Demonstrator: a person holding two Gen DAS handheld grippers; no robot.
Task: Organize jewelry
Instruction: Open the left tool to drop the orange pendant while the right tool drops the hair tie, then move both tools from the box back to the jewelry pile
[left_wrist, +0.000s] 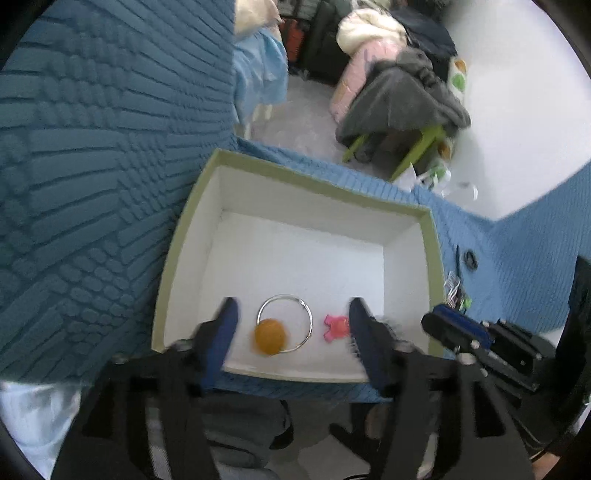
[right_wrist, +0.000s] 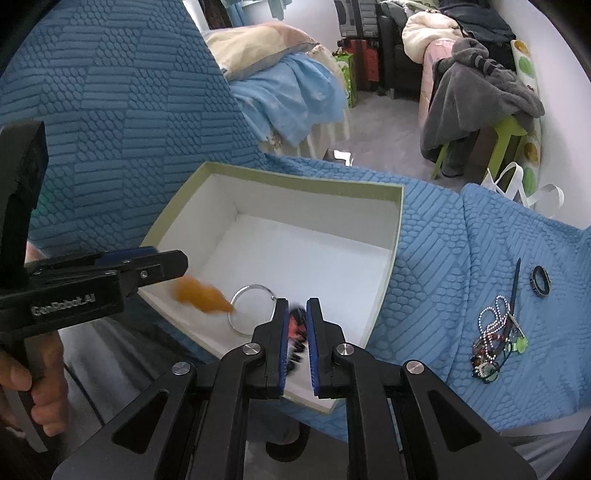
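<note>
A blue, ridge-textured quilted cover (right_wrist: 436, 236) spreads over the seat where everything rests. On it sits an open rectangular cardboard box with an olive-green rim and white inside (left_wrist: 432, 236). Within the box lie a thin silver metal ring (left_wrist: 285, 324), a round orange piece (left_wrist: 270, 336) blurred over the ring's lower left edge, and a small pink star-like piece (left_wrist: 336, 327) just to the ring's right.

The left gripper (left_wrist: 291, 314) hangs over the box's near wall with its blue-padded jaws spread apart; the orange piece lies loose between them, touched by neither pad. The right gripper (right_wrist: 297, 314) has its jaws nearly together, pinching a small dark and red item (right_wrist: 295, 325), too blurred and hidden by the pads to identify, above the box's near corner.

Outside the box, on the cover to the right, lies a tangle of beaded chains (right_wrist: 495, 339), a dark ring (right_wrist: 540, 280) and a thin blue stick (right_wrist: 516, 284). A hand (right_wrist: 22, 384), cut off at the frame edge, grips the left gripper's handle.
</note>
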